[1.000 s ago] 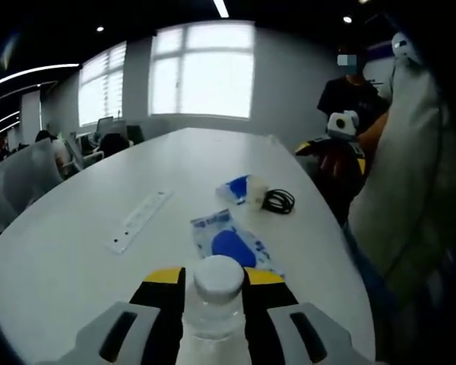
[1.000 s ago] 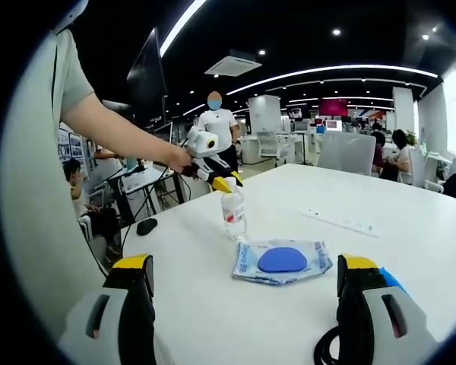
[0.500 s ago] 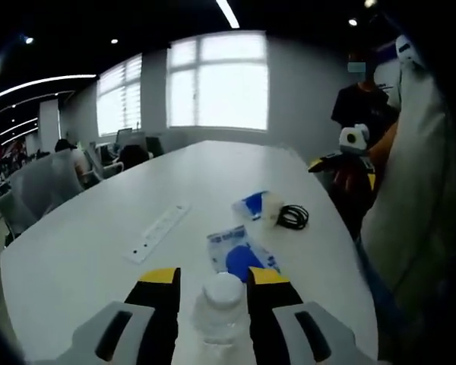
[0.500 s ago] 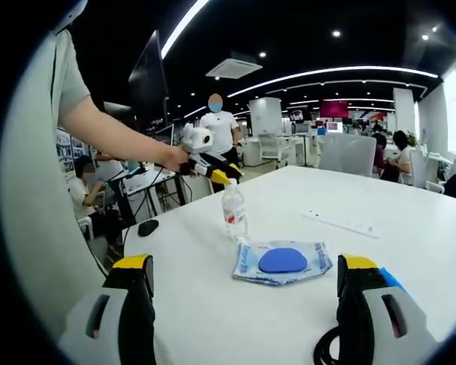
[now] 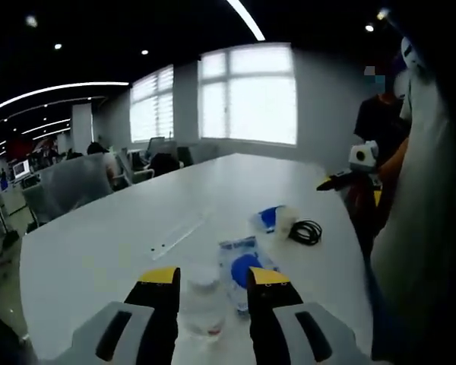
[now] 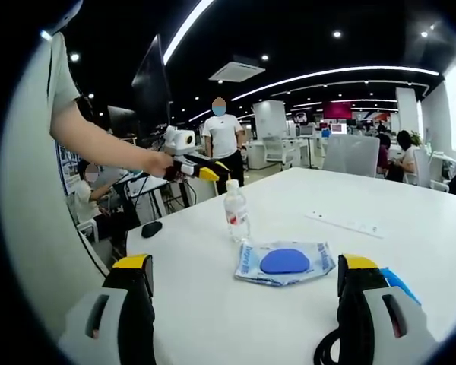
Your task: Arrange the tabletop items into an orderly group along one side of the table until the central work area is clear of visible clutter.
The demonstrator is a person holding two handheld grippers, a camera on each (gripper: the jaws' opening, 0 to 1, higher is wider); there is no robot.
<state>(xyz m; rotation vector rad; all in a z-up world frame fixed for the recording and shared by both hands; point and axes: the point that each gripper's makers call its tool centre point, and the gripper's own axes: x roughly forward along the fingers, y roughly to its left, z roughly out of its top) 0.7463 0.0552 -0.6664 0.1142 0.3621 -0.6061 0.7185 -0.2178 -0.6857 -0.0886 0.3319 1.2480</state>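
- Open-plan office, bright windows on the far wall; a long white desk carries the clutter.
- Left tool: jaws spread, holding nothing. Half a second ago the water bottle sat between them; now the tool has drawn back and up, and the bottle stands upright on the desk by itself, just beyond the jaw tips in the left gripper view.
- In the right gripper view the left tool hangs apart from the bottle, to the bottle's left, clearly released.
- Right tool: jaws wide apart, empty, hovering low over the near desk edge.
- Blue-and-white mask packet lies flat just beside the bottle; a blue-and-white pouch and a coiled black cable lie farther along the same side.
- White power strip lies towards the middle of the desk, well apart from the rest.
- Judgement: the bottle is placed with the group; the power strip likely needs moving next.
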